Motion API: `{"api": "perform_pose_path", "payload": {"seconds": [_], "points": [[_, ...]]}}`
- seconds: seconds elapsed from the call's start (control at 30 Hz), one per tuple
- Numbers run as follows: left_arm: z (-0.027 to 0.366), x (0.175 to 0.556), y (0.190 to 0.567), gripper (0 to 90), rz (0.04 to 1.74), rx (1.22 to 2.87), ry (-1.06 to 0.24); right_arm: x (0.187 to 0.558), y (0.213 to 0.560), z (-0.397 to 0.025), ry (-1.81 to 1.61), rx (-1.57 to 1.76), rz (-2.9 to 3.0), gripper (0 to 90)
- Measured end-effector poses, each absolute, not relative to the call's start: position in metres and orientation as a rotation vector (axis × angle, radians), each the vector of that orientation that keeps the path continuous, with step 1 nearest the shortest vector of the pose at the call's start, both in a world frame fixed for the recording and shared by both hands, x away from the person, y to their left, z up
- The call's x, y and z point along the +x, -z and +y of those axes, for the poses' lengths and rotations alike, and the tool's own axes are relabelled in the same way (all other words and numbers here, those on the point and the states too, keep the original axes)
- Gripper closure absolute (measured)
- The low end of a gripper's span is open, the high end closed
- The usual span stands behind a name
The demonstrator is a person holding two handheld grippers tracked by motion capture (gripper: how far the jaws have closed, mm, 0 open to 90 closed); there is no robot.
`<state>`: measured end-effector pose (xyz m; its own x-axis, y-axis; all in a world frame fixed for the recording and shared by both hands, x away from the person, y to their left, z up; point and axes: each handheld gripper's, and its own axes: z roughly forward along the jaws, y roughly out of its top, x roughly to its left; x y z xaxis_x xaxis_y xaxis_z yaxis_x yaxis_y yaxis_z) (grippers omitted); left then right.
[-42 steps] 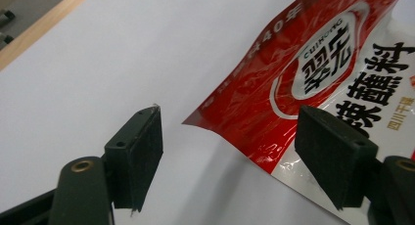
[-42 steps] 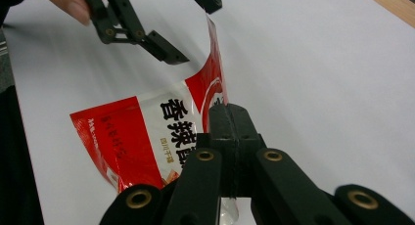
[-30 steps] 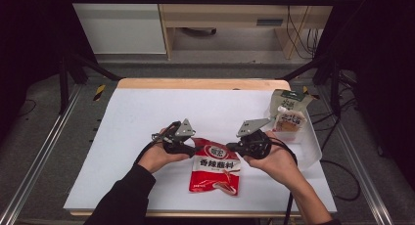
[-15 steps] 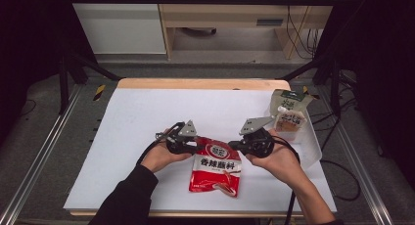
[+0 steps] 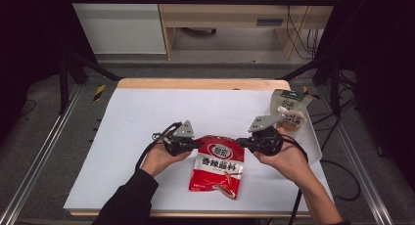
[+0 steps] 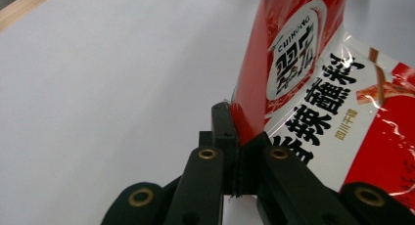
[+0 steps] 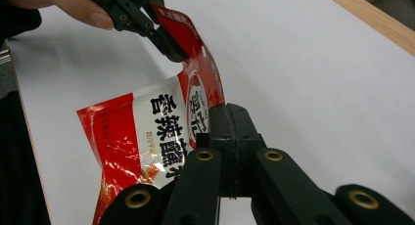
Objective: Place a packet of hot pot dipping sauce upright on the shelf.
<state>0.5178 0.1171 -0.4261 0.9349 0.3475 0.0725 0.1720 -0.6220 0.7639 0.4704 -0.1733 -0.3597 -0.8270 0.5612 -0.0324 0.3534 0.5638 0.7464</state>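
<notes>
The pouch is a flat red and white foil packet with a red top band, a white oval logo and large black Chinese characters across a white middle; its lower part is red with a chilli picture and glossy creases. It lies near the front middle of the white table, its bottom end on the surface and its top edge lifted between the two grippers.

The left gripper pinches the pouch's top left corner, its jaws closed tight on the foil. The right gripper pinches the top right corner in the same way, jaws closed on the edge. A hand holds each tool from below.

The high view gives the layout: both hands level, the pouch hanging between them toward the person, and a green and white bag standing near the table's right edge, well apart from the pouch.

The left gripper view shows the grip close up: the red top band rises on edge out of the closed jaws, and the pouch bends away to the right with its print readable.

The right gripper view shows its own closed jaws on the band, the pouch curving up from the table, and beyond it the left gripper clamped on the far corner with a fingertip beside it.
</notes>
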Motion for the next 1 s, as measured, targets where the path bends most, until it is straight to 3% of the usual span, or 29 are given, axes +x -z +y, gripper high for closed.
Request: {"api": "perform_pose_path", "payload": {"seconds": [0.37,0.7,1.0], "points": [[0.13,0.499,0.393,90.0,0.351,2.252,-0.295,0.459,0.346,-0.183,-1.143,0.753,2.397,38.5],[0.137,0.475,0.35,90.0,0.286,2.271,-0.31,0.444,0.339,-0.188,-1.191,0.759,2.376,20.7],[0.144,0.457,0.318,90.0,0.233,2.269,-0.357,0.439,0.339,-0.181,-1.217,0.716,2.413,14.0]]}}
